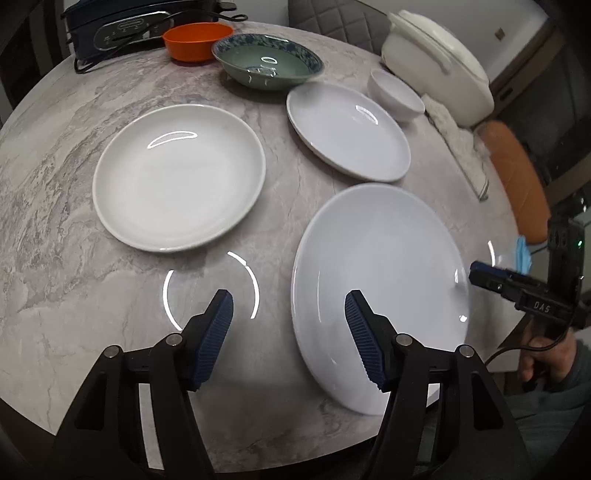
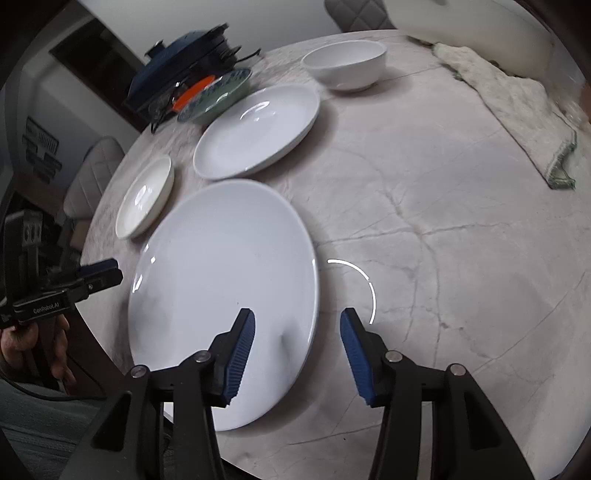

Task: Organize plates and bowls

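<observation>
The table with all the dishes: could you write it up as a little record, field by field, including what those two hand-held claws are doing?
surface: round marble table
plates: three white, the big plate nearest, two smaller ones behind
bowls: orange bowl, green patterned bowl, small white bowl
other: white lidded pot, cloth, dark appliance
left gripper: open, fingers either side of the big plate's rim, holding nothing
right gripper: open, same, opposite rim
stacking: none yet

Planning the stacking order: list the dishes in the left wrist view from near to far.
Large white plate → cream plate → second white plate → small white bowl → green patterned bowl → orange bowl.
</observation>
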### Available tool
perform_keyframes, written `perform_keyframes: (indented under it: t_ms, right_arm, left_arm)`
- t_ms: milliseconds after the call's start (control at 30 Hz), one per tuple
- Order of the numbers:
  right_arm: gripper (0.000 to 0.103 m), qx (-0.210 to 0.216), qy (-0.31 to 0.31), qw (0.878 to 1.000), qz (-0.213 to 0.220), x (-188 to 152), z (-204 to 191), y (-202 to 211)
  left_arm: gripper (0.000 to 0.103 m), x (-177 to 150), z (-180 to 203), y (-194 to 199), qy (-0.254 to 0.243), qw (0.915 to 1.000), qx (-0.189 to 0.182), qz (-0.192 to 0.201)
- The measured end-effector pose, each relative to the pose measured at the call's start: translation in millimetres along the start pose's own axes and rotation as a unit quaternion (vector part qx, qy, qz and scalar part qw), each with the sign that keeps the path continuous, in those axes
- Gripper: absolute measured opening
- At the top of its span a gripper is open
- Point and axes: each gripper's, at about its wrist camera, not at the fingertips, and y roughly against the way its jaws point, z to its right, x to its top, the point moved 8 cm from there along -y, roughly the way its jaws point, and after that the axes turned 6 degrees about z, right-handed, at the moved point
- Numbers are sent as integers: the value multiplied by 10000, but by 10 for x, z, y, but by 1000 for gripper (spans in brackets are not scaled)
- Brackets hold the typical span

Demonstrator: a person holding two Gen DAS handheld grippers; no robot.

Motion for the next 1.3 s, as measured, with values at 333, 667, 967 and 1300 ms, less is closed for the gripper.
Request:
perform_keyframes:
  t_ms: [333,667,967,1300]
  right_arm:
    - [57,1005,-1097,9885,283,890,460,366]
    - [55,1650,-1165,9771,-669,1910,457,-557]
    - [52,1467,-1176,9733,-1314,1961,449,-1140]
    - [37,1395,-993,9731,-1544,1940,329,-1341]
  left_arm:
    - [61,1387,51,0,428,9988,-223,25]
    - [60,1966,84,-879,-222,9947,610,-803]
    - [55,1882,159,-1308,-368,9890,685,-1255]
    - [29,1880,87,-1615,-361,9867,554,-1484]
